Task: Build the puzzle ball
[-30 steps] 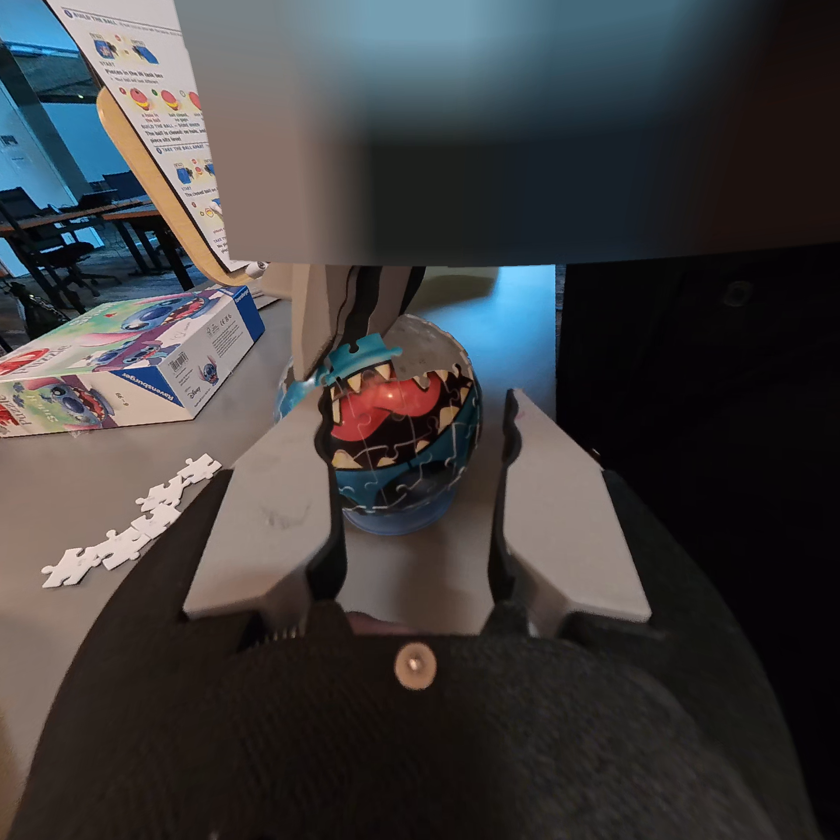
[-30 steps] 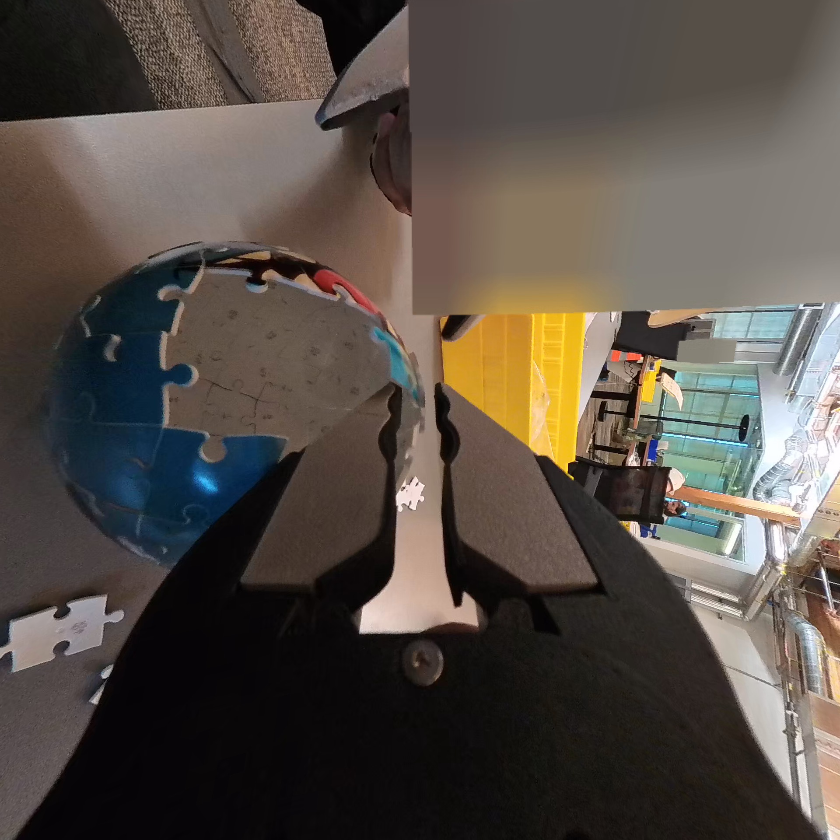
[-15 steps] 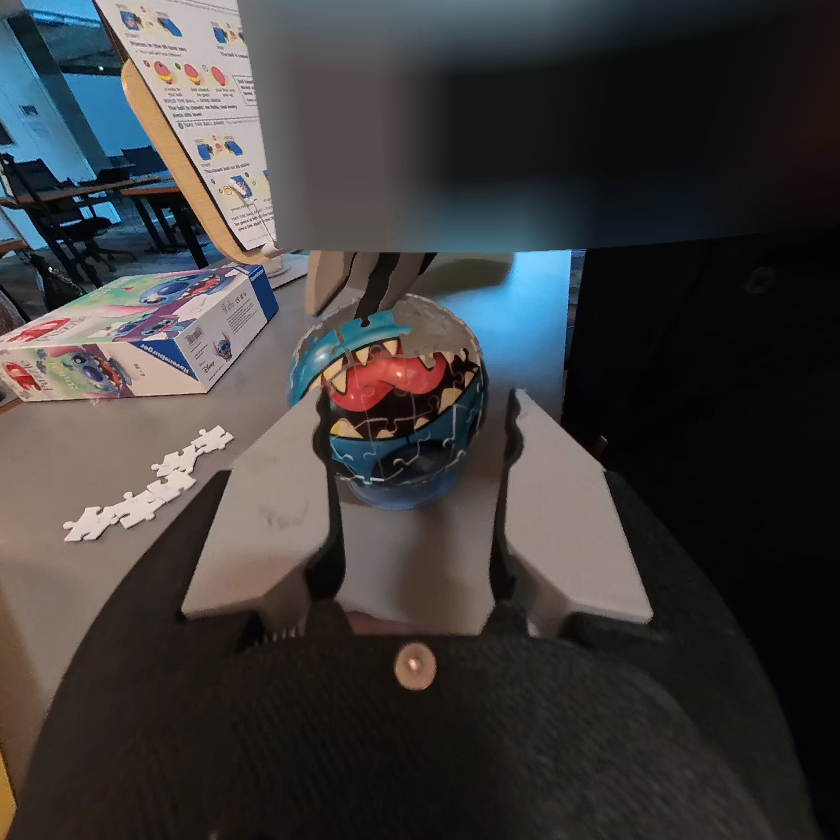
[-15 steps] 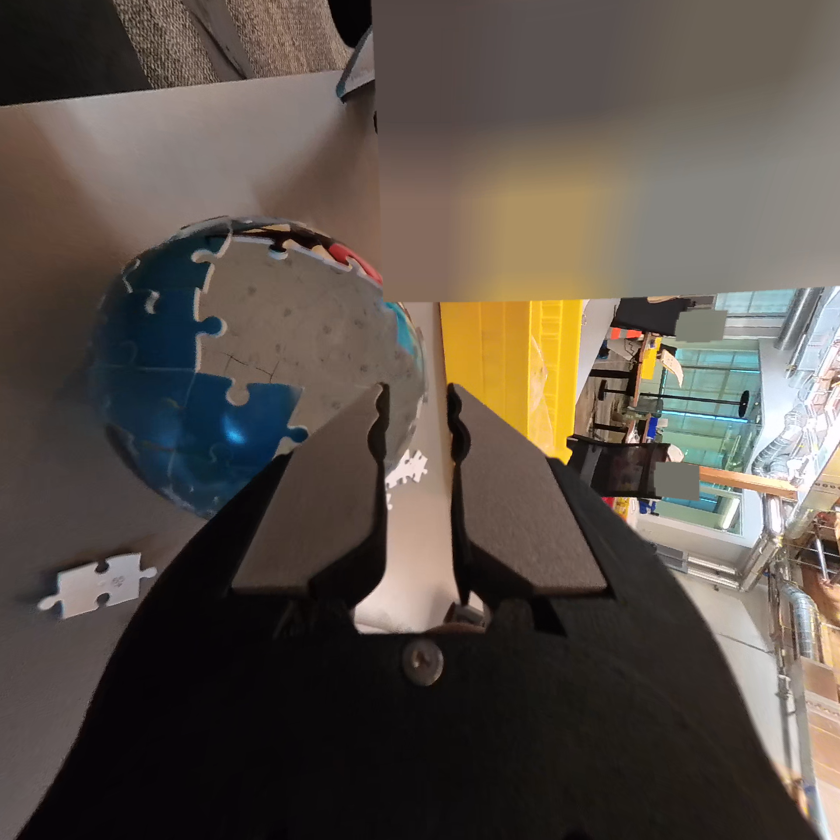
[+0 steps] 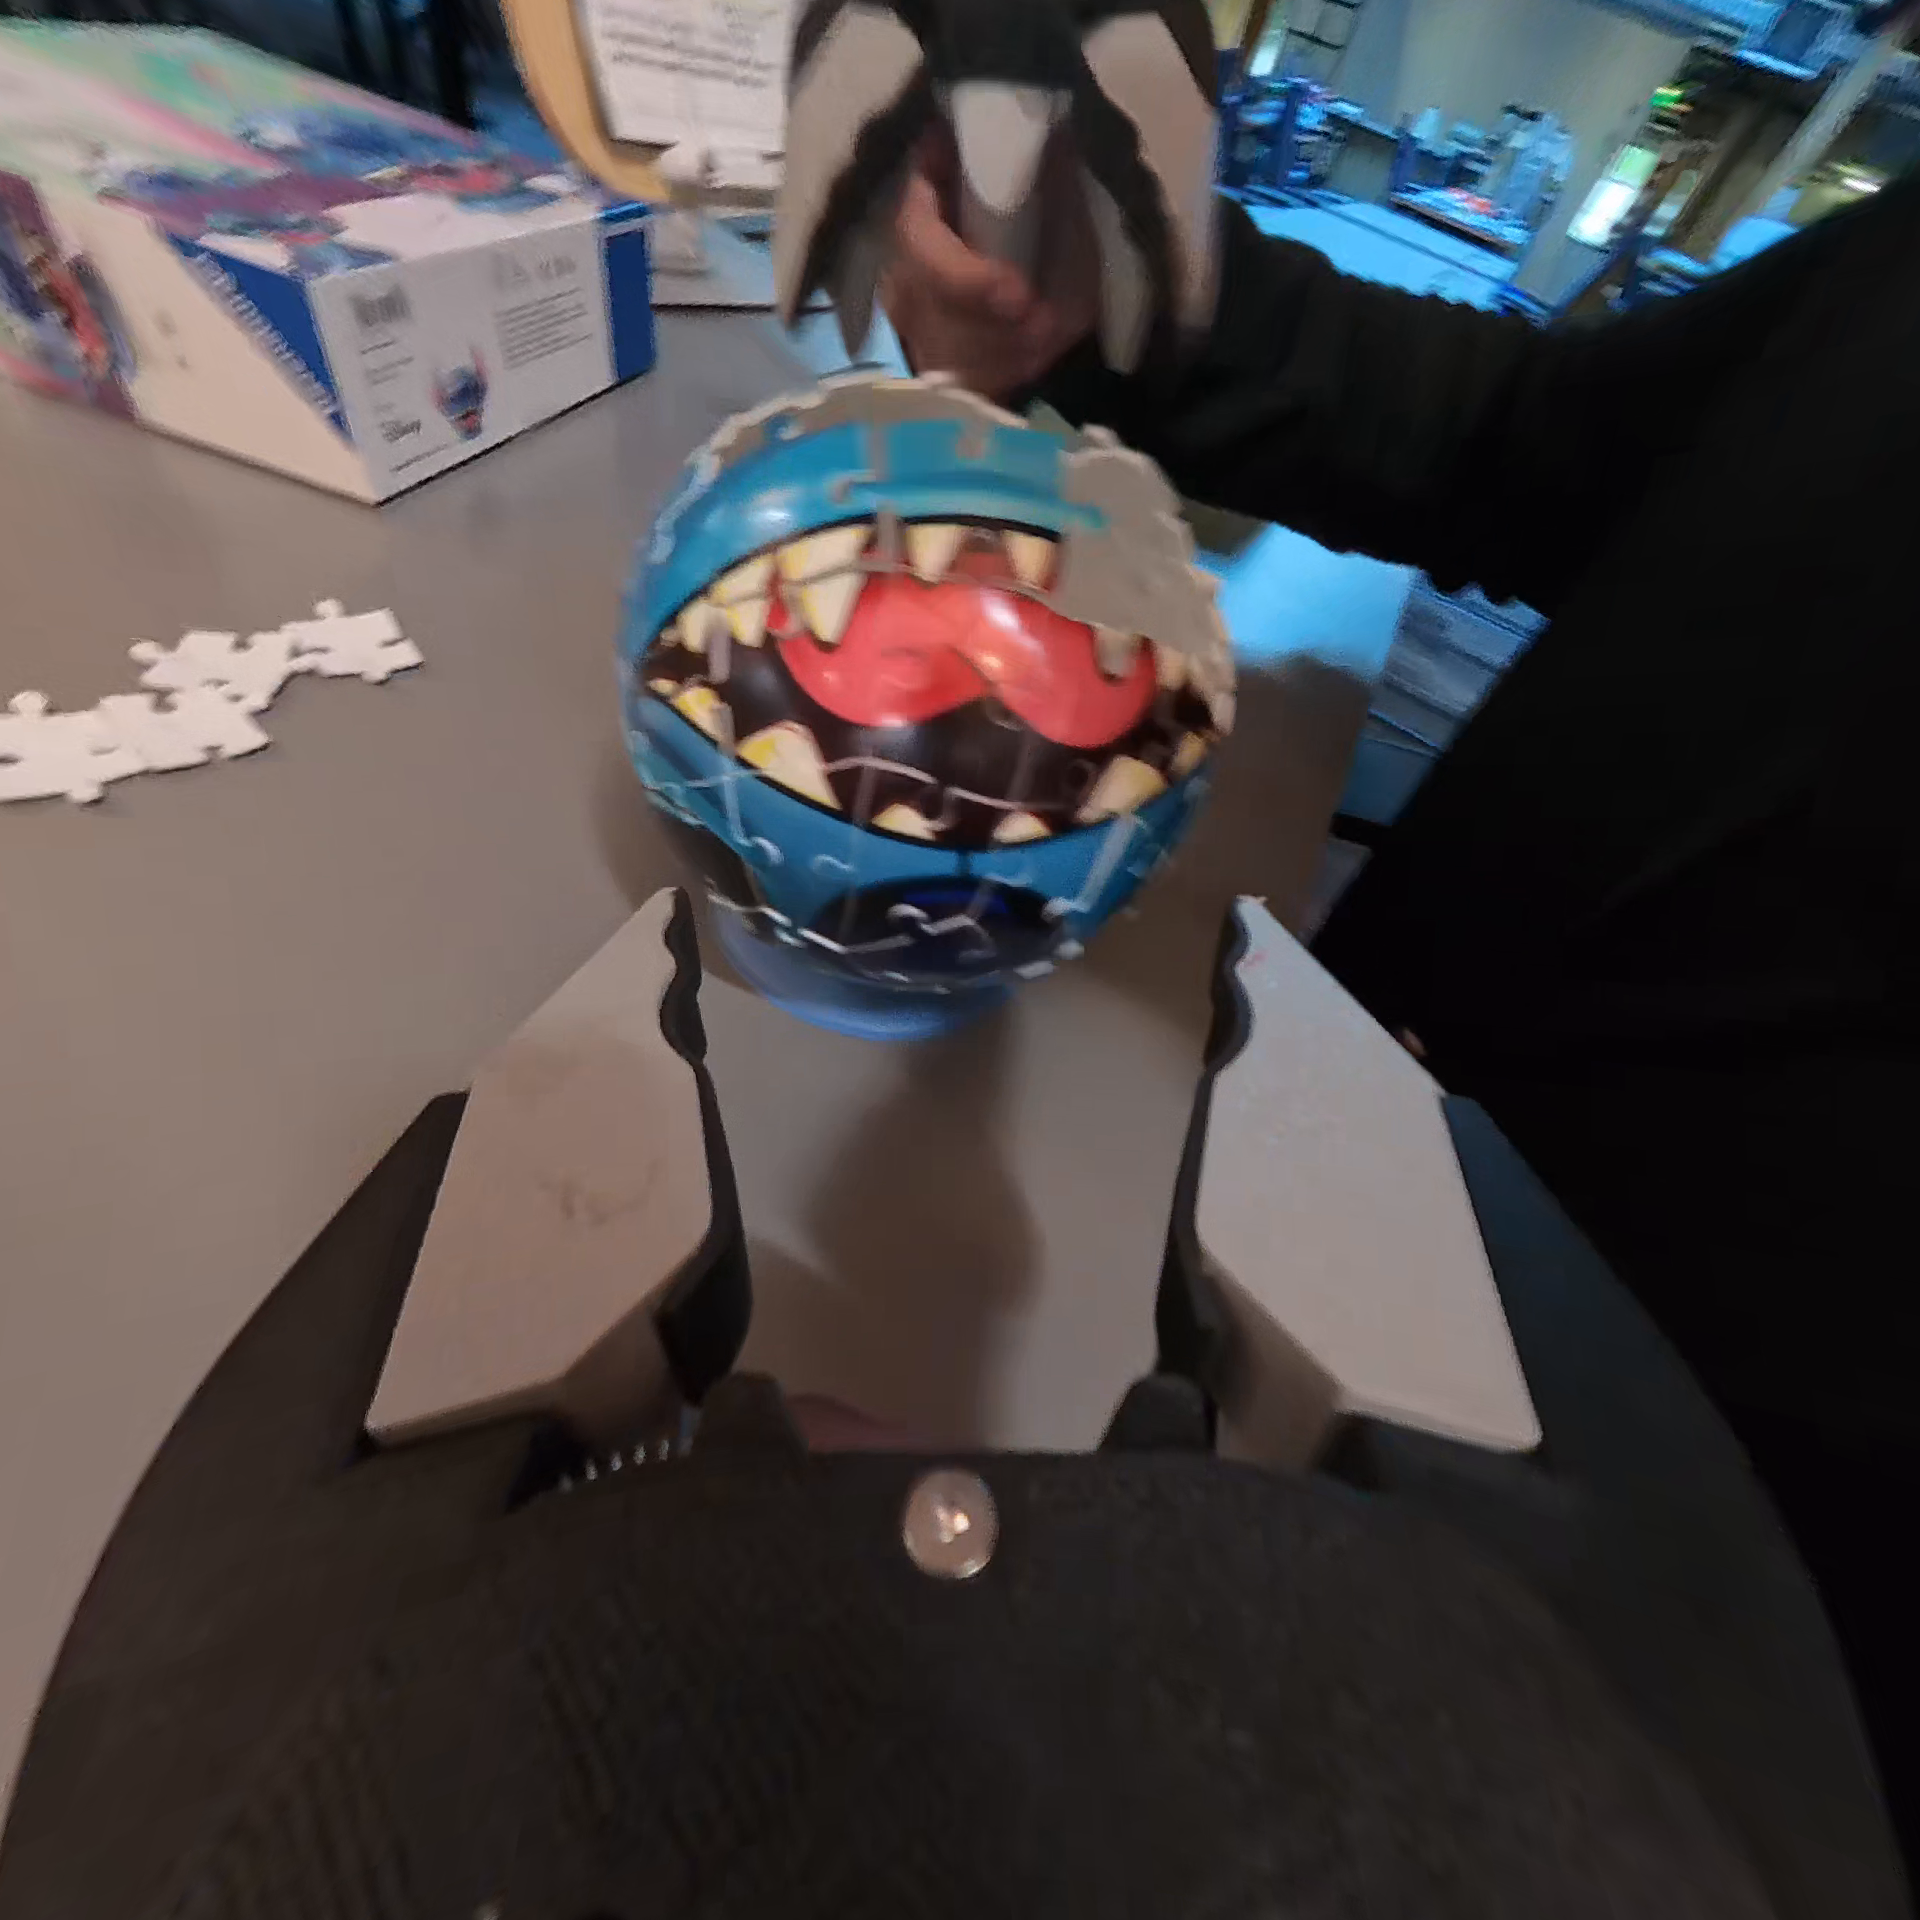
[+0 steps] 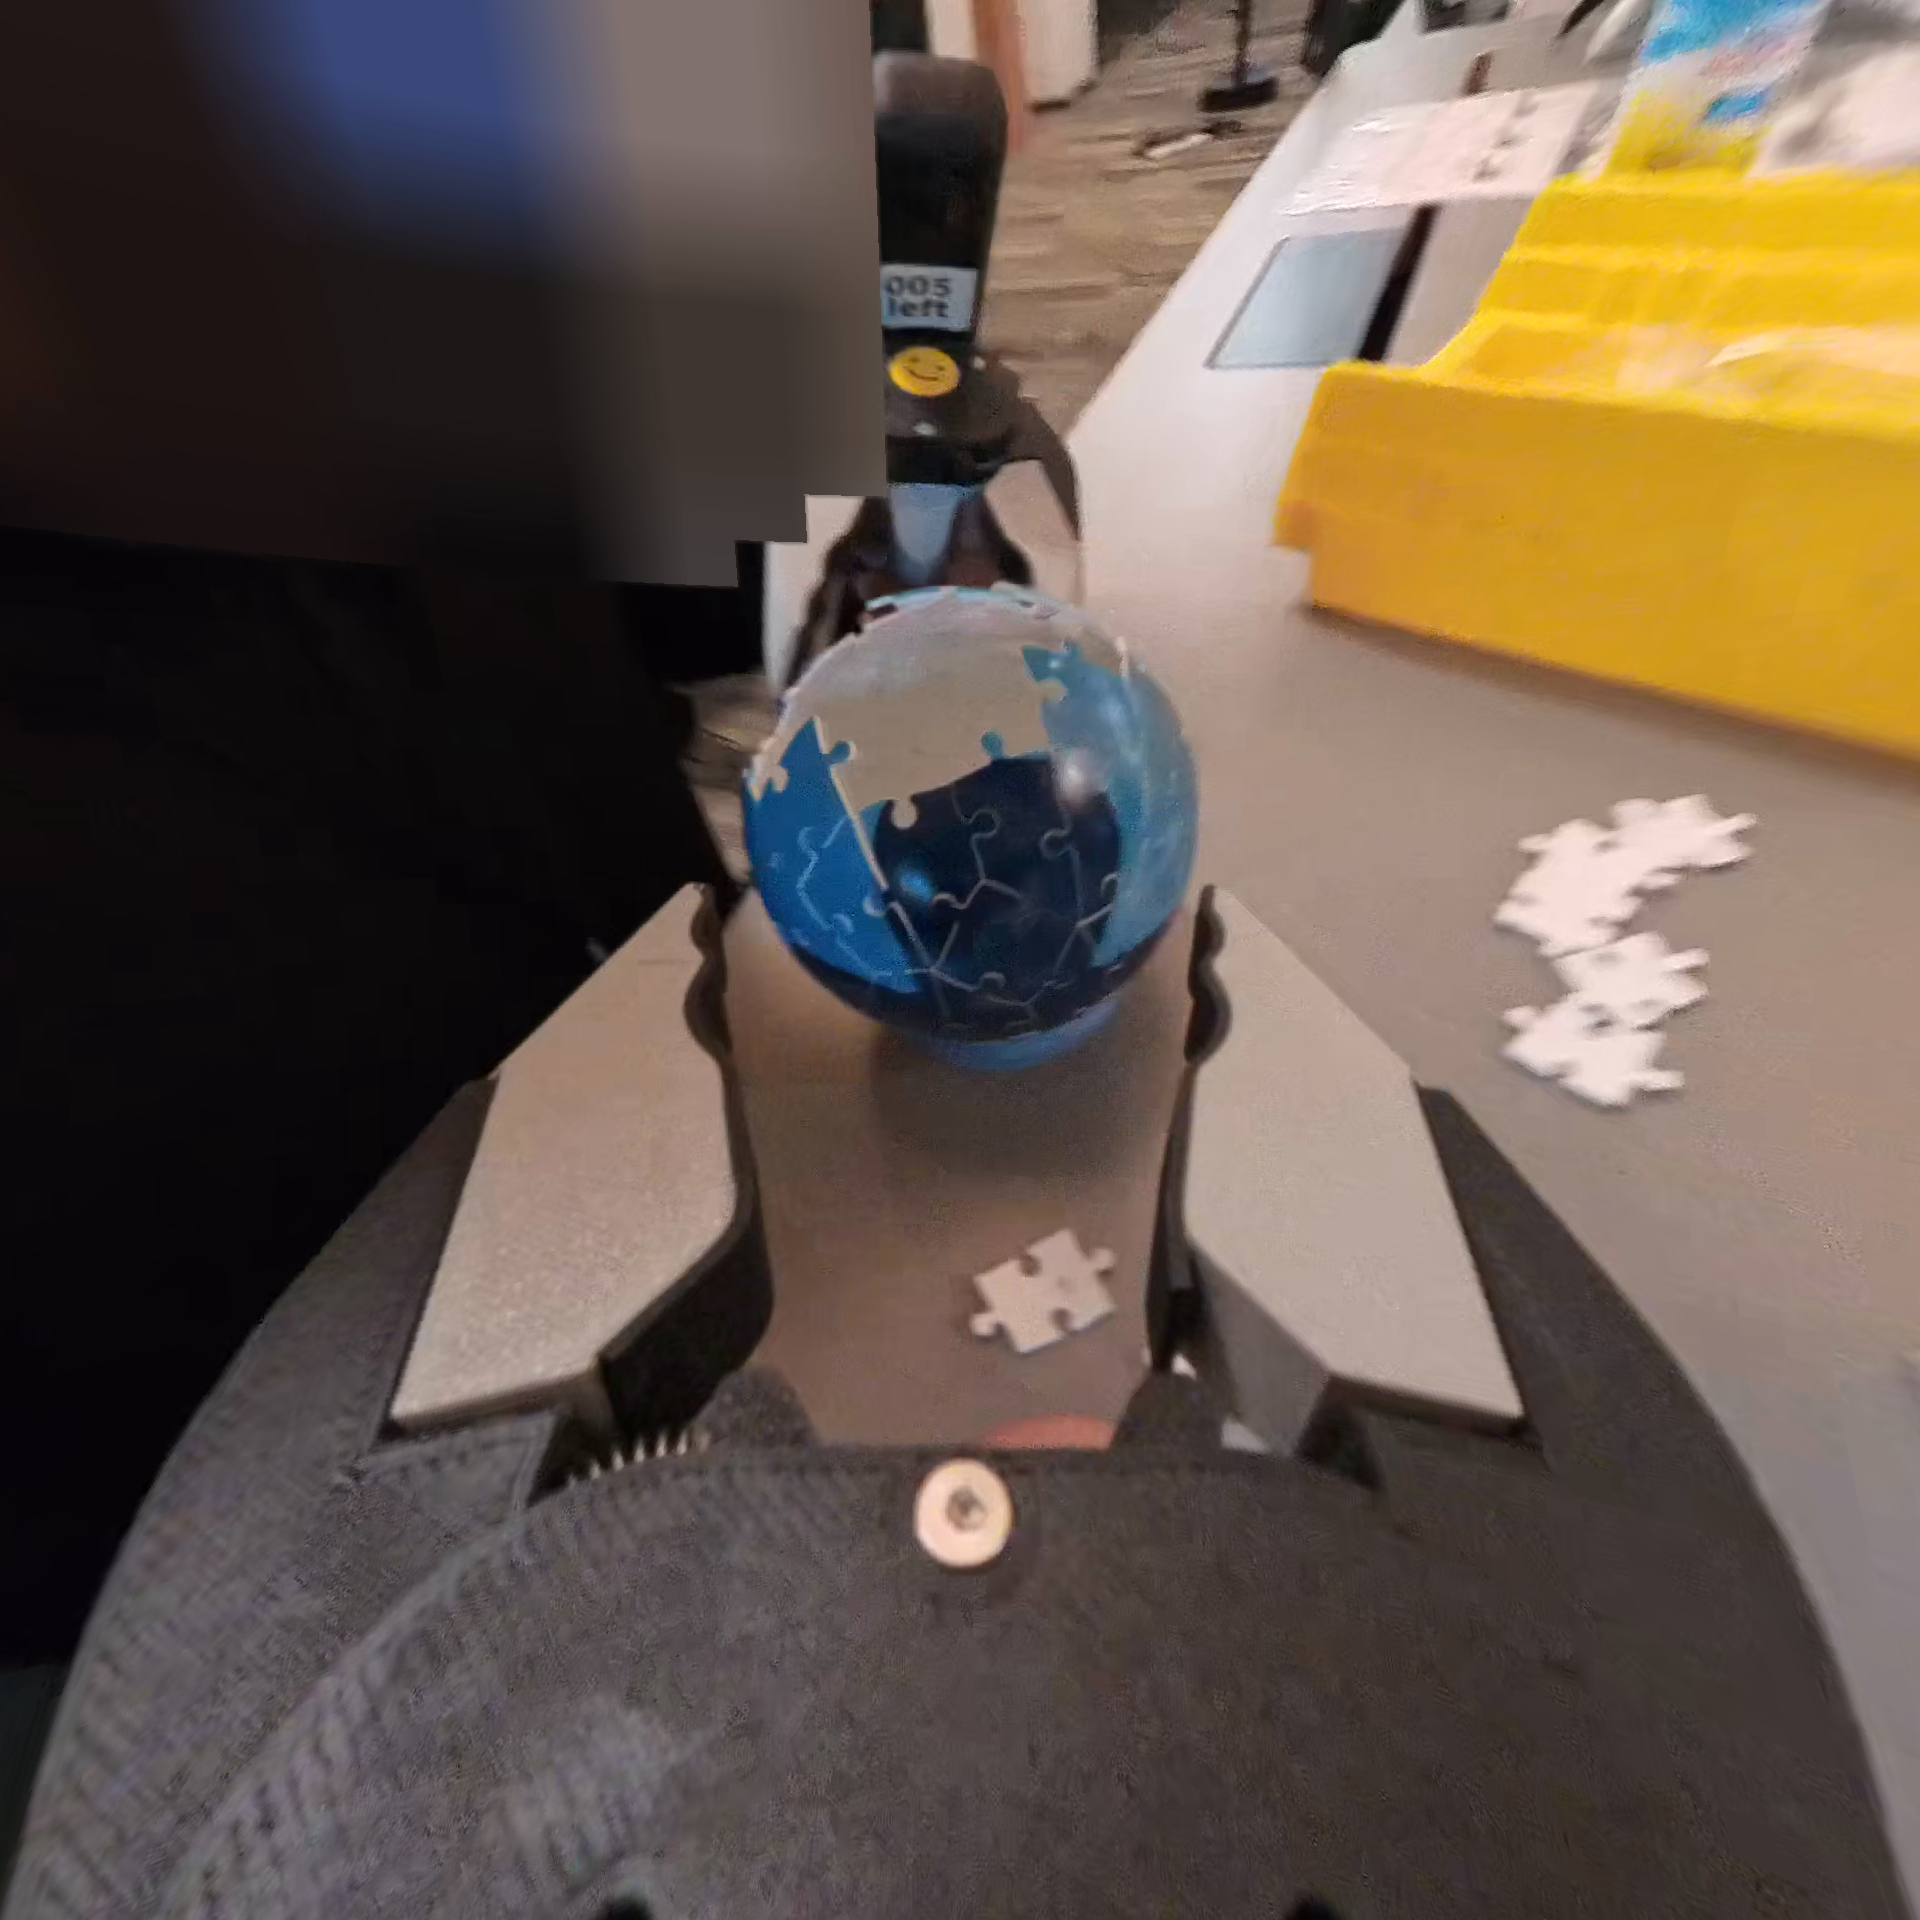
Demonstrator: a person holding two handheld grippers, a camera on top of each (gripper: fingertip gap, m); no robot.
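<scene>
On the grey bench [image 5: 312, 987], a printed box [image 5: 312, 312] and loose white pieces [image 5: 197, 696] are seen at the left. The puzzle ball [image 5: 925, 717] is set mid-bench on its blue base, touched by neither tool. The left tool [image 5: 951, 977] and right tool [image 6: 951, 966] are both spread wide. A yellow bin [image 6: 1621, 499] is seen in the right wrist view.

Dim indoor light; motion blur throughout; wide-angle bending at edges; glare spots on puzzle ball [image 5: 925, 717].

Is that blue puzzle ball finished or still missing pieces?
Unfinished. The blue puzzle ball shows a bare grey patch on top, and white loose pieces lie on the grey table.
</scene>
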